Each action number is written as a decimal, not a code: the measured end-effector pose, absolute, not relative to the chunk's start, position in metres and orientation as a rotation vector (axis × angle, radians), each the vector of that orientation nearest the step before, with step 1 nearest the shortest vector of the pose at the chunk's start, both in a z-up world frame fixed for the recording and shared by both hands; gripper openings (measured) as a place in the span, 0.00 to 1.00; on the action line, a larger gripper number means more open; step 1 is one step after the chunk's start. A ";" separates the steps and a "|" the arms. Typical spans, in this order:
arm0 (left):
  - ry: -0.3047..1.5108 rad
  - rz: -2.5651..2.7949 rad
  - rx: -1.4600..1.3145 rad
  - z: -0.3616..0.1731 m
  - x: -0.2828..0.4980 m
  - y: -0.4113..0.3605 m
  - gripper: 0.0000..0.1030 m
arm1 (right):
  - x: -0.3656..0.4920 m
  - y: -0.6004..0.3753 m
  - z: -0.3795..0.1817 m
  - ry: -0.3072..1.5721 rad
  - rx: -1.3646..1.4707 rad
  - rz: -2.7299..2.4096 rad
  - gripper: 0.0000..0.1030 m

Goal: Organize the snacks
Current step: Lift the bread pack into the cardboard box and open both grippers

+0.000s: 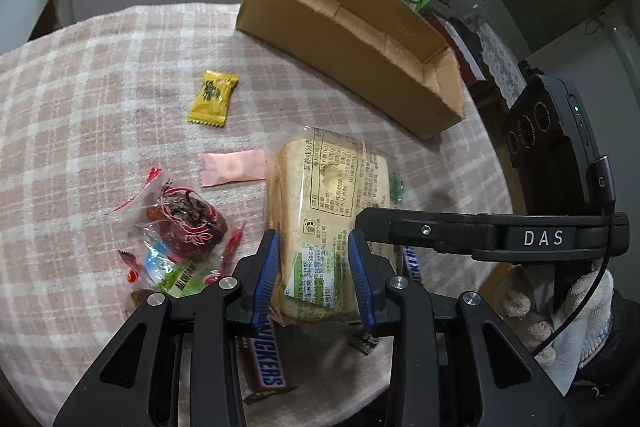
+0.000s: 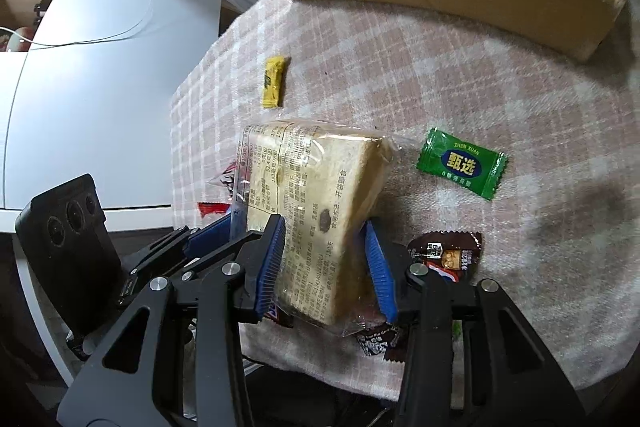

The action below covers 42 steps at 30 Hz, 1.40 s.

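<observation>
A clear-wrapped bread loaf (image 1: 332, 187) with printed labels lies lengthwise between both grippers on the checked cloth (image 1: 100, 87). In the left wrist view my left gripper (image 1: 316, 251) is shut on the loaf's near end, blue pads pressed to its sides. In the right wrist view my right gripper (image 2: 326, 247) clamps the same loaf (image 2: 320, 179) from the other side. The left gripper's blue fingers (image 2: 208, 235) show beside the loaf there. An open cardboard box (image 1: 360, 67) stands behind with nothing visible inside it.
Loose snacks lie around the loaf: a yellow candy (image 1: 212, 99), a pink candy (image 1: 232, 167), red wrapped sweets (image 1: 188, 223), a Snickers bar (image 1: 266, 363), a green candy (image 2: 462, 163) and brown candies (image 2: 448, 255). A gloved hand (image 1: 560, 311) holds the right gripper. The table edge is on the left (image 2: 176, 147).
</observation>
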<state>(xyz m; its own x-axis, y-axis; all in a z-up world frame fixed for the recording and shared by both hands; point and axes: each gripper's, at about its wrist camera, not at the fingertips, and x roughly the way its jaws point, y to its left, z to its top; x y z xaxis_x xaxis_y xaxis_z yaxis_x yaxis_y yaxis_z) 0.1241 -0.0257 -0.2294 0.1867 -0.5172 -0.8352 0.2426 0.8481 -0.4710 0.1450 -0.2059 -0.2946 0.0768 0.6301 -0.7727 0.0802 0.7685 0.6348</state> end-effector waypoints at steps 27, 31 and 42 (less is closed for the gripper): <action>1.063 -0.620 -0.295 -0.157 0.212 -0.112 0.31 | 0.241 -0.307 -0.189 1.249 0.518 0.419 0.42; 1.061 -0.628 -0.286 -0.163 0.226 -0.134 0.31 | 0.259 -0.327 -0.193 1.240 0.502 0.391 0.42; 1.087 -0.595 -0.239 -0.182 0.252 -0.166 0.31 | 0.287 -0.346 -0.219 1.254 0.422 0.363 0.42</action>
<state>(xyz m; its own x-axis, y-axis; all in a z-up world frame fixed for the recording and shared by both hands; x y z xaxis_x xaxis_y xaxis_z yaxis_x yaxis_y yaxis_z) 0.2517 -0.1657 -0.1820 0.3291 -0.5628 -0.7582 0.3359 0.8202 -0.4630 0.2868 -0.3455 -0.2187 0.2730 0.4850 -0.8308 -0.0340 0.8680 0.4955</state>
